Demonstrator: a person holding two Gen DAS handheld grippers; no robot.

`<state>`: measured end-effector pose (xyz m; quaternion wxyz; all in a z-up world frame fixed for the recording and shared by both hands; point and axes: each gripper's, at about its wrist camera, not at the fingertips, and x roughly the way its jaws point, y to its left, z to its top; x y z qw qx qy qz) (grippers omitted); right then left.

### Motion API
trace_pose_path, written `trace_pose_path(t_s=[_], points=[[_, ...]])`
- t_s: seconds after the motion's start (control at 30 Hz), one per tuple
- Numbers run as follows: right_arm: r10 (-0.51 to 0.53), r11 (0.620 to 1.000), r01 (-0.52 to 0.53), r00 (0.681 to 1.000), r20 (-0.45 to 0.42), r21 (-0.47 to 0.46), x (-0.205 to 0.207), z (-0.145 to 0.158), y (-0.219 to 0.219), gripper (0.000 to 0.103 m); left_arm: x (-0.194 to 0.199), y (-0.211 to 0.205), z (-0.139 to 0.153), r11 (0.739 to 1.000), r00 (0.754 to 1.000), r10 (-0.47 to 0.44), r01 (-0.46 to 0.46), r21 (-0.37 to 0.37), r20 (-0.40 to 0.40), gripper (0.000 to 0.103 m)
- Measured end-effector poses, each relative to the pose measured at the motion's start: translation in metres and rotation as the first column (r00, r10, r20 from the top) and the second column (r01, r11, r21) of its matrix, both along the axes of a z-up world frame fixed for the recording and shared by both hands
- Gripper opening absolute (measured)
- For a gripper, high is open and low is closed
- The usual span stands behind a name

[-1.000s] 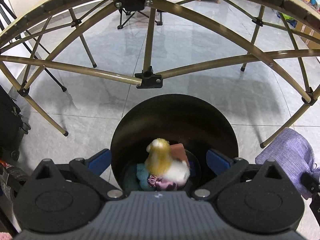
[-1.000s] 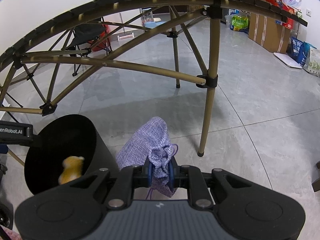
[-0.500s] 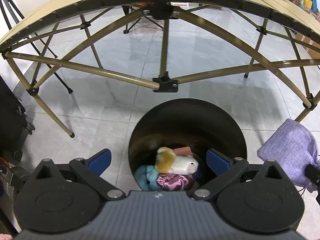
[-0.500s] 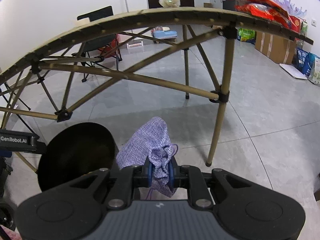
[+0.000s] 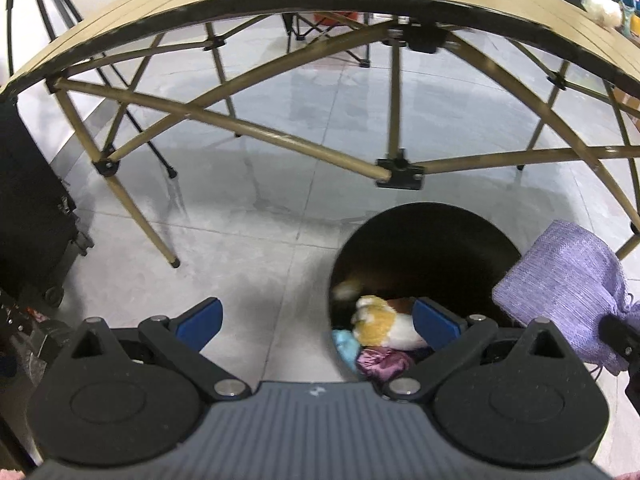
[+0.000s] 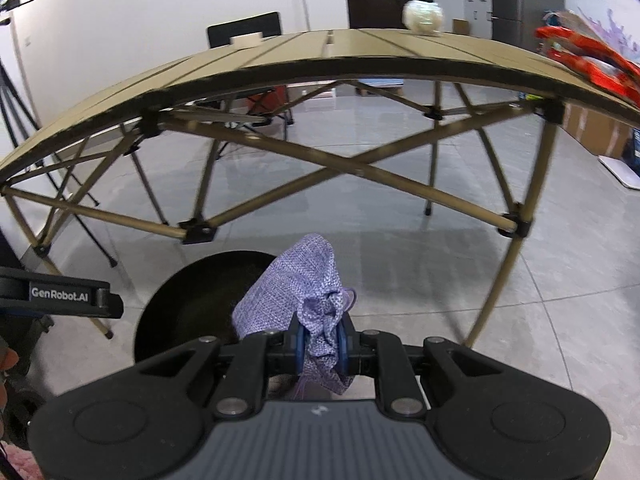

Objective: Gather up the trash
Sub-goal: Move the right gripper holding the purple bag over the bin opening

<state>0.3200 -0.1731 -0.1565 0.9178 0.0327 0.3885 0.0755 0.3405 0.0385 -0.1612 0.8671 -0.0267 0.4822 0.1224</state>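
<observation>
A black round bin (image 5: 424,236) stands on the grey tiled floor before the folding table. Inside it lie a yellow-and-white plush (image 5: 382,320), a teal item and a shiny purple piece (image 5: 380,362). My left gripper (image 5: 316,318) is open, its blue pads wide apart, the right pad over the bin's rim and the left pad over bare floor. My right gripper (image 6: 320,342) is shut on the gathered neck of a lilac woven pouch (image 6: 298,284), which hangs over the bin (image 6: 200,280). The same pouch (image 5: 568,284) shows at the right of the left wrist view.
A tan folding table (image 6: 320,56) with crossed legs spans both views. On its top sit a crumpled white ball (image 6: 422,16) and red packaging (image 6: 588,58). A black case (image 5: 28,208) and tripod legs stand at the left. Cardboard boxes (image 6: 596,128) line the right wall.
Both grippers have risen and drawn back, so the tabletop now shows. The left gripper has shifted left off the bin's centre. The plush, blurred above the pile a second ago, has settled in the bin.
</observation>
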Motion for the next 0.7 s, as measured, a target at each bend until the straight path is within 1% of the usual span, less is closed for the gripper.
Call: trace_pose_path(t_s=[0.23,0.43,0.7], points=[[0.063,0.998,-0.063,0.998,-0.020,-0.001,0.009,-0.005,0.040,0.015,-0.009,0.030,-0.003,0.999,0.999,0.045,-0.045,0.013,-0.008,0.103],[0.098,0.995,-0.098,0.994,-0.046,-0.004,0.020,-0.012,0.067,0.015,-0.015,0.049,-0.005,0.997,0.997,0.076,-0.075,0.018,-0.014,0.103],[0.098,0.995,-0.100,0.990,-0.098,-0.015,0.032,-0.026,0.085,0.015,-0.019,0.061,-0.008,0.996,0.996,0.089,-0.089,0.018,-0.025,0.103]])
